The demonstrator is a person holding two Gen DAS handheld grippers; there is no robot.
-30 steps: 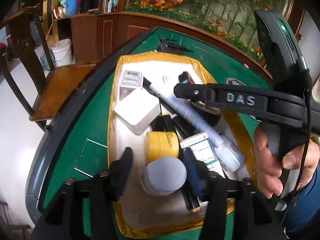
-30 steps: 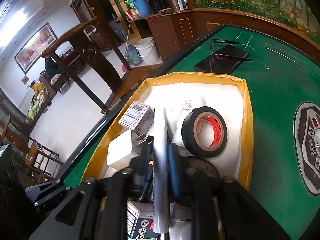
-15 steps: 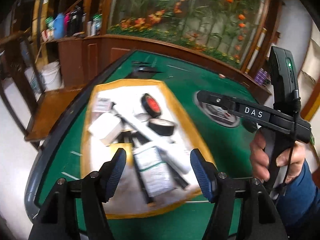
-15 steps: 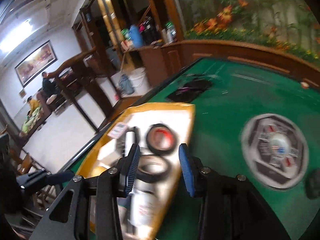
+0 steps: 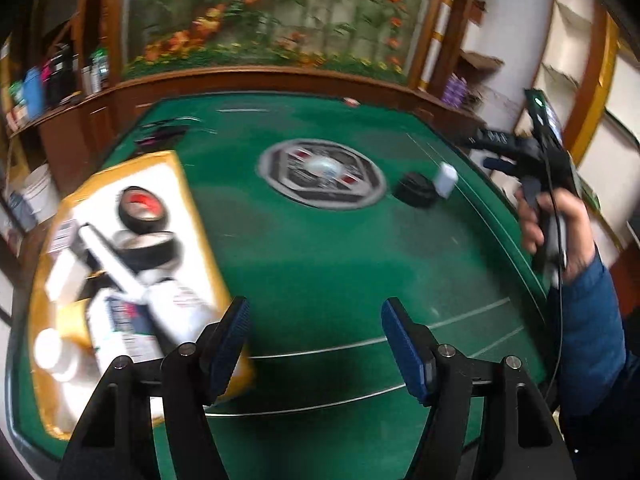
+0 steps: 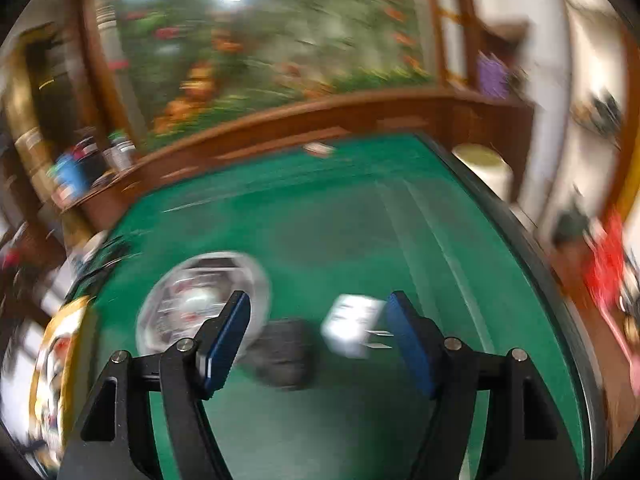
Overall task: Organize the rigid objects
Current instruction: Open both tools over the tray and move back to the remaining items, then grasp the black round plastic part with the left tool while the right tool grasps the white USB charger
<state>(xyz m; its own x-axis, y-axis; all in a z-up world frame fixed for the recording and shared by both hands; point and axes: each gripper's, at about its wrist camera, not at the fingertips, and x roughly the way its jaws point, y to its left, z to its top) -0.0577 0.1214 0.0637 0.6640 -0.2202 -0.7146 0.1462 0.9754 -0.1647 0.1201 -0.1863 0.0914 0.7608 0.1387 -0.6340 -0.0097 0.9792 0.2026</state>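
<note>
A yellow-rimmed tray [image 5: 188,208] lies at the left of the green table and holds tape rolls [image 5: 142,210], a white tube, boxes and a small bottle. A black round object [image 5: 414,190] and a white charger block [image 5: 446,178] lie on the felt to the right of the centre emblem [image 5: 322,176]. My left gripper [image 5: 314,336] is open and empty above bare felt beside the tray. My right gripper [image 6: 318,332] is open and empty; the black object [image 6: 284,354] and the white charger [image 6: 352,330] lie blurred just beyond its fingers. The right gripper also shows at the table's right edge [image 5: 496,154].
The round emblem [image 6: 200,304] marks the table's middle. Dark glasses [image 5: 164,132] lie at the far left beyond the tray. A wooden ledge with flowers [image 5: 256,76] runs behind the table. A white bin [image 6: 486,166] stands off the table's right edge.
Both grippers have pulled back from the tray and swung right. The left one has let go of the grey-capped object and opened. The right one now faces the black object and the charger.
</note>
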